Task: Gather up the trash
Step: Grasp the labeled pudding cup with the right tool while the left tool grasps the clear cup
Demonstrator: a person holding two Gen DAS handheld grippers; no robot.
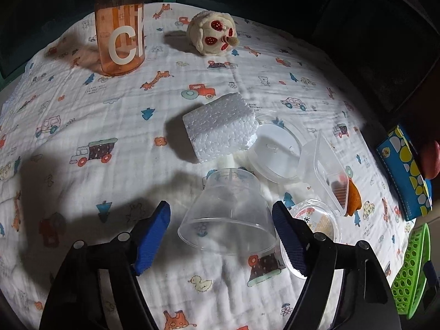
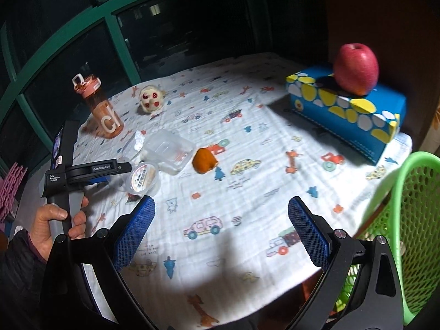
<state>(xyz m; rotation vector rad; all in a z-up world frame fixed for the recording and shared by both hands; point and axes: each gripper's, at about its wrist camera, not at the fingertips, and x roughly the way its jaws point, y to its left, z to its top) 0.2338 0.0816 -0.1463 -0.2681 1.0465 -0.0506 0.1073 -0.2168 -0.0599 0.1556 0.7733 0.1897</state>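
Dark windows are framing a table draped in a cartoon-print cloth [image 1: 82,115], where the trash is lying. A clear plastic cup [image 1: 228,214] is resting on its side between the open fingers of the left gripper [image 1: 222,236], mouth toward the camera. Closing gently on the cup's wall, squarely across it, should keep the thin plastic from buckling or squirting out. Beyond it are lying a foam block [image 1: 220,129], a round lid [image 1: 277,151] and a clear box [image 1: 330,173]. The right gripper [image 2: 221,233] is hovering open and empty beside the green basket [image 2: 407,220].
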